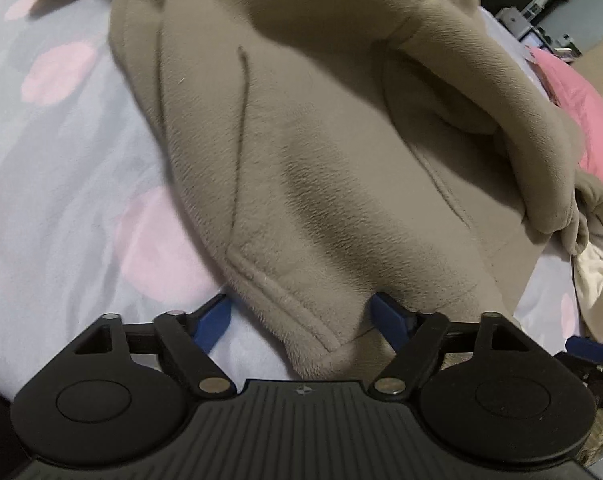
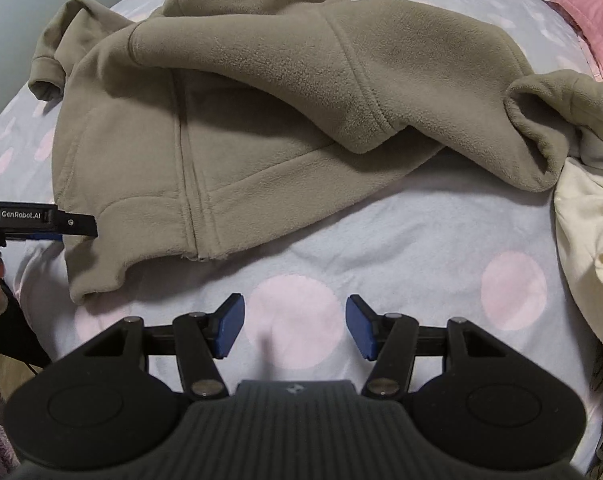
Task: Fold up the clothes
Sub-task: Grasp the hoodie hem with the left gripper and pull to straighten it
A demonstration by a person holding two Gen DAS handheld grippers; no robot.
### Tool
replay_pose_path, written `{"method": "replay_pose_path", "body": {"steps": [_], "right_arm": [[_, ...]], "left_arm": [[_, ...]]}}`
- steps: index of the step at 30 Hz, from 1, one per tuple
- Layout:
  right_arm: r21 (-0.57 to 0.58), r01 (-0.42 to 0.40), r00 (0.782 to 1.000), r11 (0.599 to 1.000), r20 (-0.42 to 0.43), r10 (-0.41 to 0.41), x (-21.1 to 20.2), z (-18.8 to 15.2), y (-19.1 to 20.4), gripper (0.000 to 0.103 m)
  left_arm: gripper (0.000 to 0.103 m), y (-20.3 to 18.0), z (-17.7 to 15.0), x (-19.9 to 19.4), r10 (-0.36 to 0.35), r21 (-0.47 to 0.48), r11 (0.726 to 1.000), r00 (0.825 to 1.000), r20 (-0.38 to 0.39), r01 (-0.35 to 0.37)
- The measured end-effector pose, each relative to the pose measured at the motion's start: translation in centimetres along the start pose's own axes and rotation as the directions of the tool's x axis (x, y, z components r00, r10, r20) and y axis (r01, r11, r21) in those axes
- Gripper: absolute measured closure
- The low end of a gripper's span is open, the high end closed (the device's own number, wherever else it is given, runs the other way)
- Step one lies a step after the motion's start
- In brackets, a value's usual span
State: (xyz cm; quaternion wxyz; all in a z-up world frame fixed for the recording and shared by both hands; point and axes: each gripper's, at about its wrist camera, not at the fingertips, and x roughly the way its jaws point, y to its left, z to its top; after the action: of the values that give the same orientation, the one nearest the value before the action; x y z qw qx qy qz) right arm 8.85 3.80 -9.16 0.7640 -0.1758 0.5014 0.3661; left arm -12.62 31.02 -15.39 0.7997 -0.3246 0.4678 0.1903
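Left hand-held gripper (image 1: 299, 320) spread astride fleece jacket (image 1: 301, 140) hem | right hand-held gripper (image 2: 295, 328) spread | cream garment (image 2: 585, 232) alongside

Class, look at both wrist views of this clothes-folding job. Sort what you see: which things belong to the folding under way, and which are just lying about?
Belongs to the job:
- taupe fleece jacket, spread on the bed
- left gripper, jaws astride the jacket's hem corner
- right gripper, open over bare sheet

Just lying about:
- cream garment at the right edge
- pink pillow
- dotted bedsheet
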Motion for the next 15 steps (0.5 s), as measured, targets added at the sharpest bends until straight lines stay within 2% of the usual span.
{"method": "replay_pose_path", "body": {"steps": [2,5,9,11,15], "right_arm": [[0.004,0.011,1.000,1.000,0.000,-0.011,0.2,0.1,-0.1,0.043],[0.023,0.033,0.999,0.999,0.006,-0.033,0.2,0.1,-0.6,0.043],[0.079,0.050,0.998,0.996,0.019,-0.052,-0.2,0.4,-1.5,0.043],[0.106,0.054,0.998,0.993,0.028,-0.057,-0.4,0.7,-2.0,0.043],[0.144,0.067,0.995,0.987,0.058,-0.076,-1.0,1.4,-2.8,0.043]], "left_arm": [[0.076,-0.8,0.0,-0.5,-0.015,0.060,0.998,0.999,0.033,0.013],[0.088,-1.2,0.2,-2.0,-0.038,0.088,0.996,0.996,0.082,0.031],[0.092,-1.0,1.4,-6.3,-0.114,0.091,0.991,0.981,0.157,0.101],[0.093,-0.7,2.8,-9.1,-0.156,0.103,0.985,0.967,0.202,0.138],[0.093,0.9,6.0,-13.1,-0.212,0.068,0.977,0.947,0.242,0.201]]}}
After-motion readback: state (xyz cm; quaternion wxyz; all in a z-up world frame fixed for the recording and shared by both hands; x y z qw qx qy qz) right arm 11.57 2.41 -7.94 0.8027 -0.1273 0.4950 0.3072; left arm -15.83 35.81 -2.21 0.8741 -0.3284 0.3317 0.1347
